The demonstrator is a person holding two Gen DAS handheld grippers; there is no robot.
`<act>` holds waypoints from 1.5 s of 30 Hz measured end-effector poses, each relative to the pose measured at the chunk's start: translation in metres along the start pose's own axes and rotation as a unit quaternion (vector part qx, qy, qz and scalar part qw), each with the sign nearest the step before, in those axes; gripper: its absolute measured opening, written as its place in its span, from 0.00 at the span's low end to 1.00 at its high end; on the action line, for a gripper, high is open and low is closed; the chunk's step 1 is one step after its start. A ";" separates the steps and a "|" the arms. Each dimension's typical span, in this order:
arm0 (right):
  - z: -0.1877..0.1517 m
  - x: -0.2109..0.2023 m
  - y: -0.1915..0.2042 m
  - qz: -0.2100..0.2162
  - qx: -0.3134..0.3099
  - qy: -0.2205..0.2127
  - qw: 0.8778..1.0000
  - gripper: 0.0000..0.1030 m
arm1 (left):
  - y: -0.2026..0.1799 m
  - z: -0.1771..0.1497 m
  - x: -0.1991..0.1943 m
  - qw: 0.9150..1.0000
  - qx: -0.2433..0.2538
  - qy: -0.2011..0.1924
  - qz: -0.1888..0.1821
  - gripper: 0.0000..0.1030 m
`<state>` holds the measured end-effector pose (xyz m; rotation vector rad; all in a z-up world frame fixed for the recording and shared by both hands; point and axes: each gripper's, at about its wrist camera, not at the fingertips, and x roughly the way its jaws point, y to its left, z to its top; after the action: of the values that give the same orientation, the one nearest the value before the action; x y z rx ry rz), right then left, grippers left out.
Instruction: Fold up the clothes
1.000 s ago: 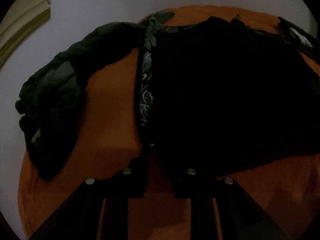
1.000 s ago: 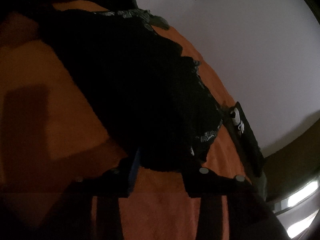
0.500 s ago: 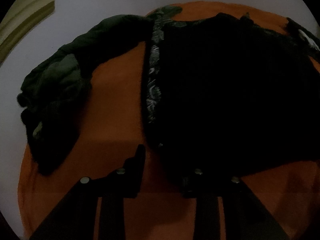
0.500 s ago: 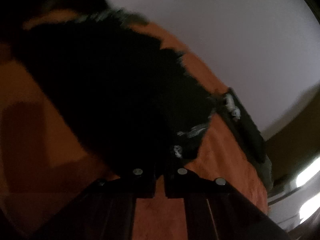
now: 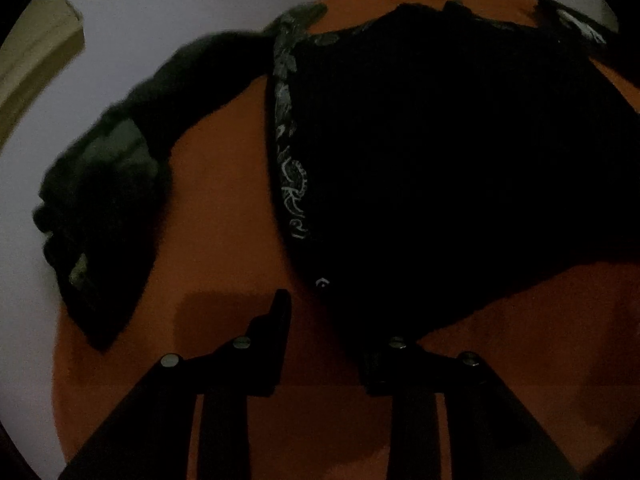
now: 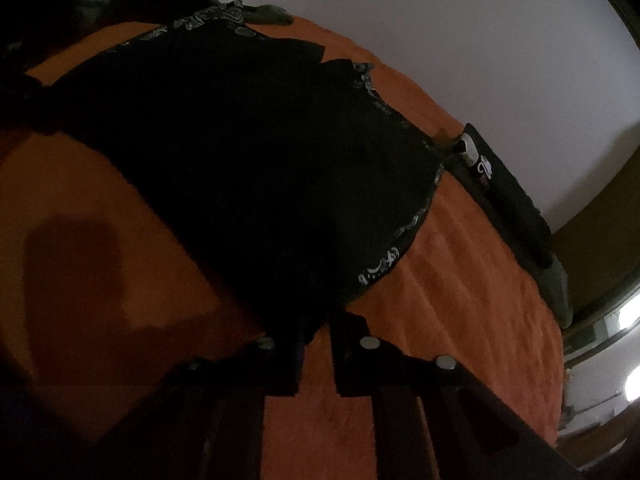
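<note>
A black garment [image 5: 440, 160] with a pale patterned trim [image 5: 288, 168] lies spread on an orange blanket [image 5: 224, 220]. My left gripper [image 5: 320, 312] is open at its near left corner. Its left finger stands clear on the blanket and the cloth's edge drapes over the right finger. In the right wrist view the same black garment [image 6: 260, 160] runs down to a point at my right gripper [image 6: 320, 328]. Those jaws are opening, narrowly apart, with the garment's near corner still pinched between the tips.
A dark green garment [image 5: 100, 200] is heaped at the blanket's left edge. A folded dark item with white print [image 6: 500, 192] lies along the right edge of the orange blanket [image 6: 460, 280]. Pale wall lies beyond, and bright light shows at the far right.
The left jaws spread and let the garment's corner out from between them. The right jaws closed from wide apart onto the near corner, and that gripper rolled a little.
</note>
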<state>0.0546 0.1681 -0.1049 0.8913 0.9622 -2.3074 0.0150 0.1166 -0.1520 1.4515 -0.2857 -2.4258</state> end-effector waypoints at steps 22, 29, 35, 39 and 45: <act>-0.053 0.058 -0.125 0.396 0.527 0.125 0.742 0.35 | 0.098 -0.007 0.071 0.800 -0.352 0.201 -0.441 0.74; -0.075 0.101 -0.118 0.481 0.621 0.146 0.601 0.35 | 0.073 -0.007 0.089 0.755 -0.385 0.217 -0.484 0.74; -0.082 0.121 -0.108 0.498 0.646 0.157 0.557 0.27 | 0.080 -0.010 0.081 0.792 -0.410 0.183 -0.413 0.25; -0.065 0.100 -0.121 0.485 0.602 0.125 0.622 0.08 | 0.082 0.000 0.059 0.805 -0.395 0.158 -0.413 0.19; -0.060 0.088 -0.125 0.451 0.556 0.162 0.679 0.25 | 0.074 -0.005 0.082 0.785 -0.382 0.220 -0.435 0.45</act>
<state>-0.0616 0.2768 -0.1460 1.7225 -0.8939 -1.6062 -0.0062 0.0184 -0.1986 1.8259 1.5986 -2.1046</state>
